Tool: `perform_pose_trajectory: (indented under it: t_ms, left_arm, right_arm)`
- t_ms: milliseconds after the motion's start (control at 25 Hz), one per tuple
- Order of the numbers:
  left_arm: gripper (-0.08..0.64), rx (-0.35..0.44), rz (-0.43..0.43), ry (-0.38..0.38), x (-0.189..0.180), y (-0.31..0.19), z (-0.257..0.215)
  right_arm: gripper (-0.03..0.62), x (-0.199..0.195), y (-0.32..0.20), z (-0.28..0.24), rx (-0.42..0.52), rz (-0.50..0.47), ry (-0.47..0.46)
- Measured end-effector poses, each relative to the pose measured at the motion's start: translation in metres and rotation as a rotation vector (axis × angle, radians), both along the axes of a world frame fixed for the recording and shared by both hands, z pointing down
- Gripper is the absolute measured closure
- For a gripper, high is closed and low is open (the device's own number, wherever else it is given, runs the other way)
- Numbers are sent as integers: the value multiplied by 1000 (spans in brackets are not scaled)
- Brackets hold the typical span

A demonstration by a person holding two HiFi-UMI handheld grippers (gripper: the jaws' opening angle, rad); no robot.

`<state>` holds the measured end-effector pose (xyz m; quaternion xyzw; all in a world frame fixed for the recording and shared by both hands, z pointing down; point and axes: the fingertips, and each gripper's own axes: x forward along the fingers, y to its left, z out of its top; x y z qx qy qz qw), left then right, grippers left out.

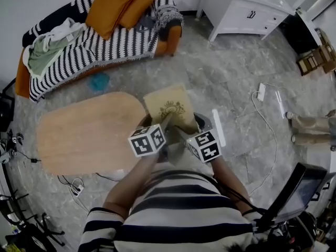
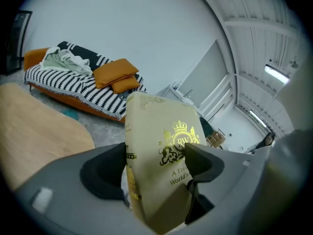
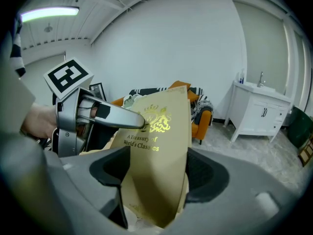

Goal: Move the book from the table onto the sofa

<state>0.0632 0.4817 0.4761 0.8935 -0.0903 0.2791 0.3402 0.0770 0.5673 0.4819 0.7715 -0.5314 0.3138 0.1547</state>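
The tan book (image 1: 167, 107) with a gold crest is held in the air between both grippers, just off the right end of the oval wooden table (image 1: 84, 133). My left gripper (image 1: 164, 123) is shut on its near left part, and my right gripper (image 1: 195, 125) is shut on its near right part. In the left gripper view the book (image 2: 156, 146) stands upright between the jaws of the left gripper (image 2: 156, 168). The right gripper (image 3: 159, 173) clamps the book (image 3: 156, 141) too, and a left gripper finger (image 3: 112, 115) presses its cover. The striped sofa (image 1: 105, 46) lies beyond the table.
Orange cushions (image 1: 118, 4) and a heap of clothes (image 1: 52, 43) lie on the sofa. A teal object (image 1: 98, 81) sits on the floor before it. A white cabinet (image 1: 247, 7) stands at the far right. A power strip with cable (image 1: 261, 92) crosses the floor at right.
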Motion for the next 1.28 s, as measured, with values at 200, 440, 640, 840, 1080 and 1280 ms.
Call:
perform_pose_trajectory:
  t_ms: [200,440,640,840,1080,1280]
  left_arm:
    - [172,-6,-64,-16,33,-9,0]
    - [173,15,-146,-12,83,-8,-9]
    - [173,20,-216,1,116,-8,-12]
    - [173,20,-276,-5,142,-7,-8]
    - [173,40,-321,-33,153,-9,-9]
    - [173,39,-345,-45,154,-22,-8]
  right_arm:
    - [249,38,-9,-1,9,-59,-12]
    - [250,96,-11,-8,23,-147,-4]
    - [252,134,-13,-11,30,-214,4]
    - [252,166,-14,-8,32,-268,4]
    - [252,181,-19,-5,43,-319,-21]
    - [253,183,-32,-4,46,-333,-31]
